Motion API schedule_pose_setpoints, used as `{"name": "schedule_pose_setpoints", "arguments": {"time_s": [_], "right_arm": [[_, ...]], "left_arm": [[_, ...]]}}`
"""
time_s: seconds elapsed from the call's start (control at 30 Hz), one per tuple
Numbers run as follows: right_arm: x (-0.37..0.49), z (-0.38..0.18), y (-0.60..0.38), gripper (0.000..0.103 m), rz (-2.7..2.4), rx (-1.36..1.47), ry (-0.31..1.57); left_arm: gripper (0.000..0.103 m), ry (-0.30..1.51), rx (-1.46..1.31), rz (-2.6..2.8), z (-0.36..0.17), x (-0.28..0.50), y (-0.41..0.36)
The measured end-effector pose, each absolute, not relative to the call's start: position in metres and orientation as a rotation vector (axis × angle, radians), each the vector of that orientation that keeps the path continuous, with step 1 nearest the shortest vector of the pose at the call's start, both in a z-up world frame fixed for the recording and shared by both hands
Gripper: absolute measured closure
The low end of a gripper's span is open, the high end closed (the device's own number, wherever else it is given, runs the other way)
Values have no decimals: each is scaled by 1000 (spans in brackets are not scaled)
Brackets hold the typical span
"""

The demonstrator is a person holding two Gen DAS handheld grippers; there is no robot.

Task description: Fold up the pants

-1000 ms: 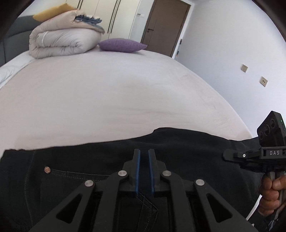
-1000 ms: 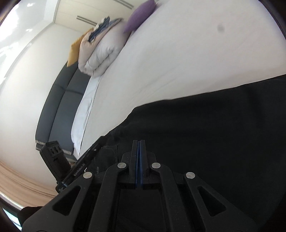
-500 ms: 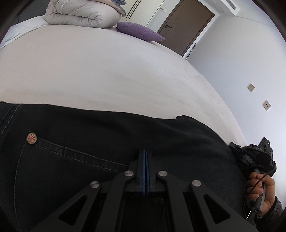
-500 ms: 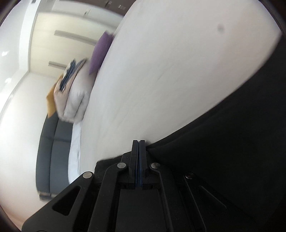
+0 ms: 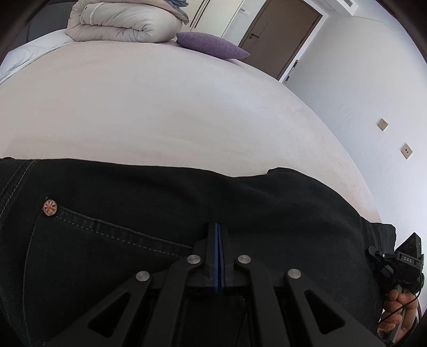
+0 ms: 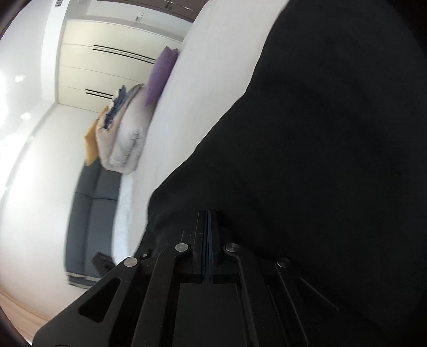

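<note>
Black jeans point(image 5: 160, 213) lie across the near edge of a white bed point(image 5: 160, 106), with a pocket seam and a round rivet point(image 5: 50, 208) at the left. My left gripper point(image 5: 217, 227) is shut on the jeans fabric near the pocket. My right gripper point(image 6: 207, 213) is shut on the jeans point(image 6: 320, 160), which hang lifted and fill most of the tilted right wrist view. The right gripper also shows at the right edge of the left wrist view point(image 5: 400, 264), held by a hand.
A rolled beige duvet point(image 5: 120, 24) and a purple pillow point(image 5: 210, 45) lie at the far end of the bed. A brown door point(image 5: 280, 34) and a white wall with sockets stand to the right. A grey headboard point(image 6: 88, 221) is on the left.
My left gripper closed on the jeans near the pocket. My right gripper rolled and rose with the fabric, so the jeans now cover more of its view.
</note>
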State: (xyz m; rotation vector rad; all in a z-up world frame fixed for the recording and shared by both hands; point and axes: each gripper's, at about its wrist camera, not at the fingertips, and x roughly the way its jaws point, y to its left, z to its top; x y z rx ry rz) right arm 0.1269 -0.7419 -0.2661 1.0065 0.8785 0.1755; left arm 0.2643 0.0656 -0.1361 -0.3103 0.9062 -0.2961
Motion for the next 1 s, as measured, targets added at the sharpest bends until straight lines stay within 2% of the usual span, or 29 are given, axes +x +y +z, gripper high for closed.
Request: {"name": "schedule_pose_setpoints", "arguments": {"time_s": [0.13, 0.37, 0.43, 0.57, 0.67, 0.73, 0.83, 1.0], "right_arm": [[92, -267, -833, 103, 33, 1070, 793], [41, -236, -945, 103, -184, 992, 658], [40, -239, -954, 103, -184, 997, 654], [50, -235, -943, 103, -231, 880, 641], [58, -235, -945, 103, -230, 895, 639], [71, -231, -934, 103, -219, 910, 646], [68, -226, -925, 103, -210, 910, 650], [61, -216, -910, 103, -214, 892, 646]], "left_arm": [[99, 906, -317, -297, -135, 264, 67], [99, 917, -325, -283, -133, 265, 69], [103, 927, -308, -250, -120, 266, 58], [103, 856, -400, -457, -87, 247, -2], [103, 874, -283, -578, -86, 235, -77], [103, 927, -153, -562, -104, 231, -112], [99, 972, -246, -557, -136, 235, -103], [98, 974, -216, -553, -137, 233, -99]]}}
